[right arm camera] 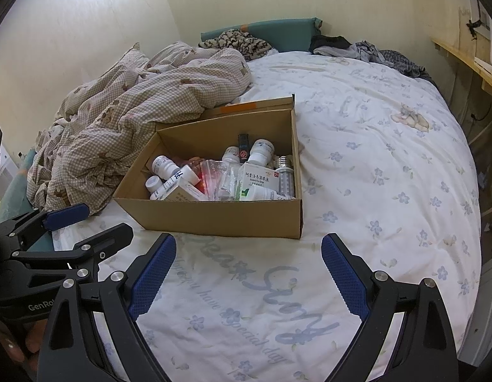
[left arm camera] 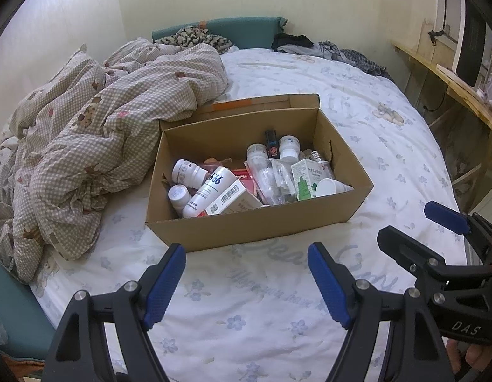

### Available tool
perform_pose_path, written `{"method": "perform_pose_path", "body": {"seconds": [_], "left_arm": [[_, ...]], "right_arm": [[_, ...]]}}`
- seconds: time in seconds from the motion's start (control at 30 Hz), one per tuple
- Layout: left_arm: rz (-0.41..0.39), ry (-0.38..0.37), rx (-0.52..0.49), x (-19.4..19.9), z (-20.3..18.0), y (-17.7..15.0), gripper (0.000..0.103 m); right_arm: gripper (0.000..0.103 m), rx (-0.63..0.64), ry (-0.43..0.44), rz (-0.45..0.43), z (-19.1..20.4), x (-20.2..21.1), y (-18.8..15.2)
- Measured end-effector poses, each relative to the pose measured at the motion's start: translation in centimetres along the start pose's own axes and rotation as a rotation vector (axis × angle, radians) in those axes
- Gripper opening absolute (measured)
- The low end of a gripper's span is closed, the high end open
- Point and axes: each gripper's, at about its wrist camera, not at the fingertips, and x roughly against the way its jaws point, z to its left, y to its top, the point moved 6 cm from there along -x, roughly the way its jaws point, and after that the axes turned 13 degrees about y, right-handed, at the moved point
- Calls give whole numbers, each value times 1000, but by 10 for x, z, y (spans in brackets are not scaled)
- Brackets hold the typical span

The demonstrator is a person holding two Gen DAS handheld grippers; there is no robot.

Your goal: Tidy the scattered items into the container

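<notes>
Box: the cardboard box (left arm camera: pixel 258 222) sits on the bed sheet (left arm camera: pixel 261 302) just ahead of both my grippers, lid flap folded back, so I can drop things in from above.
Contents: white bottles (left arm camera: pixel 187 173), small cartons (left arm camera: pixel 306 180) and a clear plastic bag (left arm camera: pixel 271 178) lie heaped inside; I judge the gathering is about finished.
Loose items: I see none on the sheet between my jaws and the box.
Left gripper (left arm camera: pixel 247 286): jaws wide apart, nothing between them, hovering over bare sheet short of the box's near wall.
Right gripper (right arm camera: pixel 249 278): jaws also spread wide, empty, touching nothing, box ahead and slightly left.
Quilt (left arm camera: pixel 102 133): bunched up left of the box, beyond my left jaw.
</notes>
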Motion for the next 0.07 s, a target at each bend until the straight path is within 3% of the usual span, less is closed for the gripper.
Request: {"method": "perform_pose_path", "body": {"seconds": [0.07], "left_arm": [[-5,4,0,0,0,0,80]], "right_arm": [[95,3,-3,-3,0,0,1]]}}
